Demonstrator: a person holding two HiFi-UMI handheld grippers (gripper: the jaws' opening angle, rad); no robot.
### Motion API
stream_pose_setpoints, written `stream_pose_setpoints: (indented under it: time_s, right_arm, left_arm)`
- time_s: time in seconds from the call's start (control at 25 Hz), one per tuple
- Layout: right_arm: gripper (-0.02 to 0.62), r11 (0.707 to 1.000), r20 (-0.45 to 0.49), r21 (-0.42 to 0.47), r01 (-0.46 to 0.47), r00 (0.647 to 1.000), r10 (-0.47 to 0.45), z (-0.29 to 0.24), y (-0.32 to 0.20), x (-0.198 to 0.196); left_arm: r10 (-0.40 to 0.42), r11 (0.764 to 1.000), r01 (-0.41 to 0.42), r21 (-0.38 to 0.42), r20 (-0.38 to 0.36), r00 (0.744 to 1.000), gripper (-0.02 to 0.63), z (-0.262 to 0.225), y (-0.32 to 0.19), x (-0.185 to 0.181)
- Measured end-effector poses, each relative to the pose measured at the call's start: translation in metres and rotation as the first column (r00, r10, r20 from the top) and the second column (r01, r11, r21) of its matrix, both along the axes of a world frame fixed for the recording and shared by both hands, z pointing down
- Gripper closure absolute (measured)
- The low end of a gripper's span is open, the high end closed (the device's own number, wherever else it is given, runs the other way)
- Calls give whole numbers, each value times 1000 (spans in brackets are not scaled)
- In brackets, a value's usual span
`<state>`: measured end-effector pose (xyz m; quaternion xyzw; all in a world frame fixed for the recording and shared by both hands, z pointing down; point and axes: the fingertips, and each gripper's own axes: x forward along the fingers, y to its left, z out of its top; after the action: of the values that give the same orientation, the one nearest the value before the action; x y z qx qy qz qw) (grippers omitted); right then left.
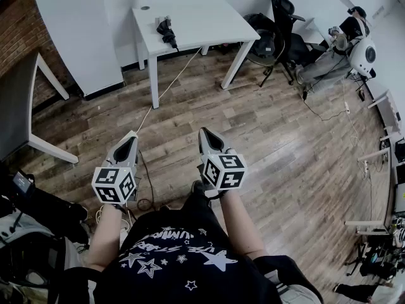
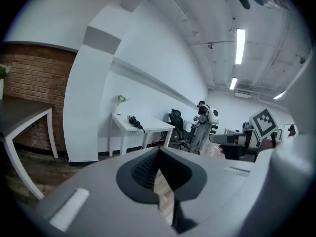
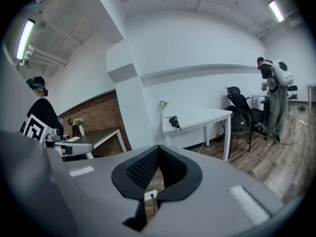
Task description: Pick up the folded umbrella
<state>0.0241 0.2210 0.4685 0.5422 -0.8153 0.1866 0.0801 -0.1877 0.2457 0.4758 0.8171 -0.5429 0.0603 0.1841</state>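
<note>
The folded umbrella [image 1: 166, 31] is black and lies on the left part of a white table [image 1: 209, 18] at the far side of the room. It also shows small in the left gripper view, umbrella [image 2: 134, 121], and in the right gripper view, umbrella [image 3: 174, 121]. My left gripper [image 1: 130, 138] and right gripper [image 1: 205, 133] hang side by side over the wooden floor, well short of the table. Both point toward it, slightly down. The left gripper [image 2: 158, 149] has its jaws together with nothing between them. The right gripper [image 3: 158, 146] looks the same.
A dark table [image 1: 16, 100] stands at the left by a brick wall. A black office chair [image 1: 285, 18] and a white humanoid robot [image 1: 354, 43] are right of the white table. A cable [image 1: 164, 87] runs across the floor from the table toward me.
</note>
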Motion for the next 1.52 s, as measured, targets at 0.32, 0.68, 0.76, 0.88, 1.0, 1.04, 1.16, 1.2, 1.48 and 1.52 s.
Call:
stream_pose_setpoints:
  time_s: [0.32, 0.68, 0.76, 0.88, 1.0, 1.04, 1.16, 1.2, 1.48, 1.52]
  right_arm:
    - [578, 1000, -3, -13, -6, 1000, 6, 0, 10, -1]
    - [580, 999, -3, -31, -32, 999, 32, 4, 22, 5]
    - [580, 998, -6, -34, -48, 999, 48, 5, 26, 10]
    - [578, 997, -30, -41, -63, 998, 62, 12, 27, 16]
    - [578, 997, -28, -50, -66, 998, 65, 20, 20, 23]
    - [578, 996, -24, -54, -67, 998, 65, 22, 15, 24]
    - [578, 996, -3, -63, -60, 998, 60, 30, -6, 25]
    - [578, 996, 5, -67, -52, 999, 52, 32, -14, 24]
    - [578, 998, 36, -68, 4, 999, -1, 33, -105, 27]
    - [578, 998, 41, -66, 9, 999, -7, 31, -120, 29]
  left_arm:
    - [20, 1000, -20, -17, -5, 1000, 603, 2, 6, 3]
    - [37, 999, -38, -27, -25, 999, 603, 3, 9, 5]
    - [46, 998, -47, -29, -29, 999, 603, 5, 11, 5]
    - [57, 997, -57, -42, -18, 998, 603, 11, 9, 4]
    - [47, 997, -49, -58, -24, 999, 603, 17, 3, 3]
    - [44, 997, -45, -62, -24, 999, 603, 19, -1, 2]
    - [23, 997, -24, -69, -16, 1000, 603, 23, -18, 2]
    - [14, 997, -15, -71, -14, 1000, 603, 24, -24, 3]
    - [-29, 997, 30, -76, 20, 999, 603, 21, -92, 12]
    - [-40, 996, 42, -77, 21, 999, 603, 20, -105, 12]
